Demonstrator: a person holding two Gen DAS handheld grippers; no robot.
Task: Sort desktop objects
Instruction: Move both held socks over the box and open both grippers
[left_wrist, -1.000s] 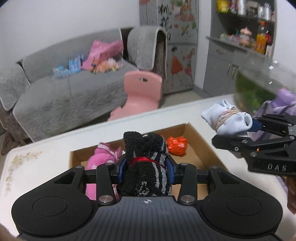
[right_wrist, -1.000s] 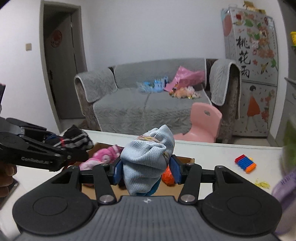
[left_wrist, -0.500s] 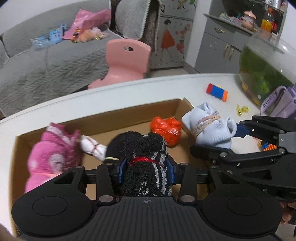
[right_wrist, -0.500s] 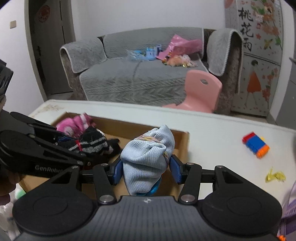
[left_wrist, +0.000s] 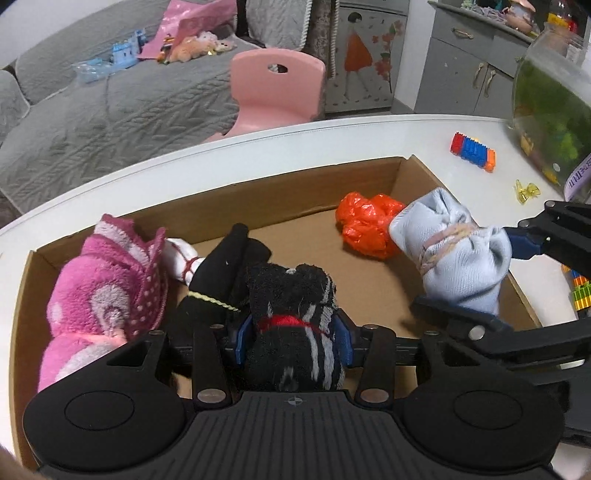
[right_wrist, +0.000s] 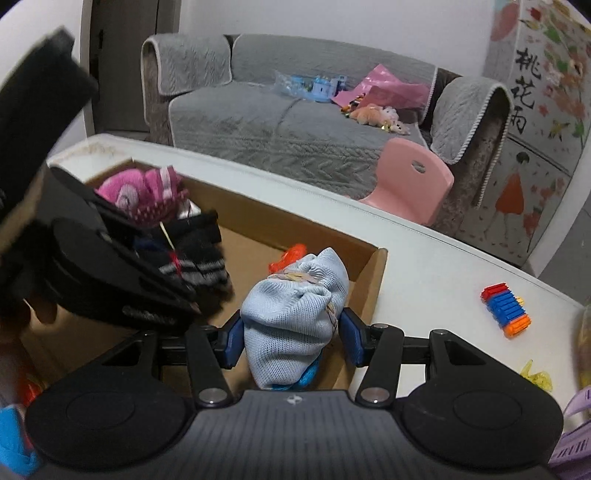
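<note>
Colours over the brown cardboard box (left_wrist: 258, 192)

The black sock bundle (left_wrist: 295, 325) was grey-striped with red thread; the pale blue sock bundle (right_wrist: 295, 317) sat right, the orange bag (left_wrist: 365, 229) far, the pink dotted bundle (left_wrist: 107, 284) left.

We see a matt brown cardboard box (left_wrist: 258, 192), fuzzy pink fleece socks (left_wrist: 99, 291), a crinkled glossy orange plastic bag (left_wrist: 364, 225) — and our smooth white bench (left_wrist: 332, 140).

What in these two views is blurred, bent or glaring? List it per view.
Left wrist: sharp; fisheye curves the table edge; faint glare on the fish bowl; black striped sock bundle crisp. Right wrist: the left gripper at the near left is smeared and blurred; light blue sock bundle sharp; corners vignette dark.
</note>
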